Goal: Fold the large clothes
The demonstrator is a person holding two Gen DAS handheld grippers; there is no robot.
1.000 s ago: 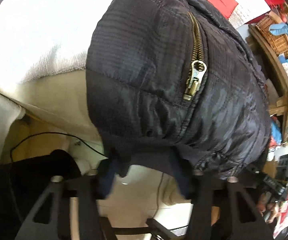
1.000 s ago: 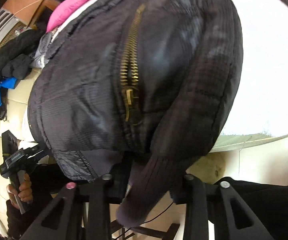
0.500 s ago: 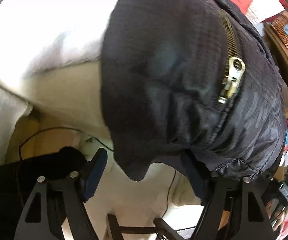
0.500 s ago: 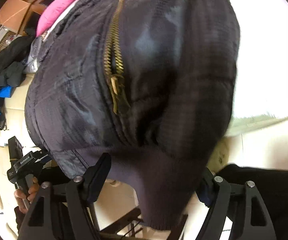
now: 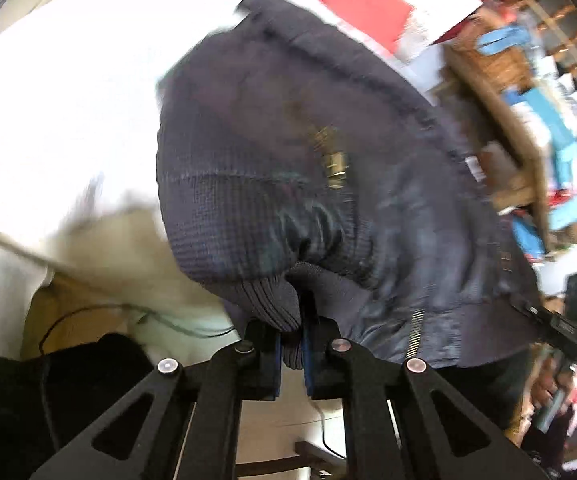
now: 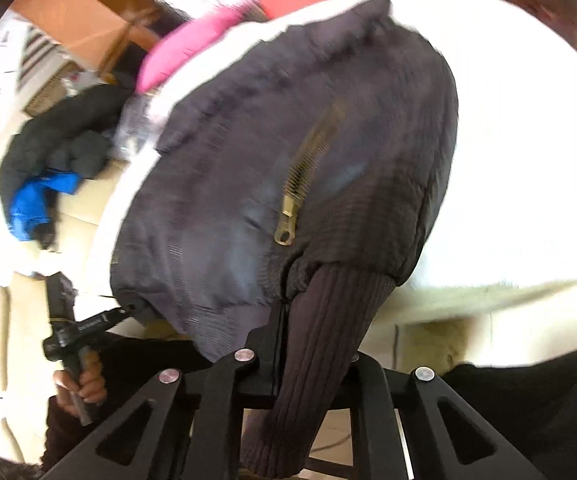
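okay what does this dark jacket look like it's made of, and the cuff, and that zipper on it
Jacket: likely synthetic nylon-type shell, slight sheen, fine grid weave, puffy.
Cuff: ribbed knit, matte, with lengthwise ridges; the right gripper is shut on it.
Zipper: metal, brass-coloured teeth and pull, dull shine.

No text, label, brand or number could be read in either wrist view. Both pictures were smeared by motion blur. Pale marks showed on the side of the other handheld gripper (image 5: pixel 564 326) in the left wrist view, and again on the same kind of bar (image 6: pixel 92 322) in the right wrist view, but they were too small and blurred to make out. A faint mark on the dark jacket (image 5: pixel 506 265) near its hem was likewise illegible.
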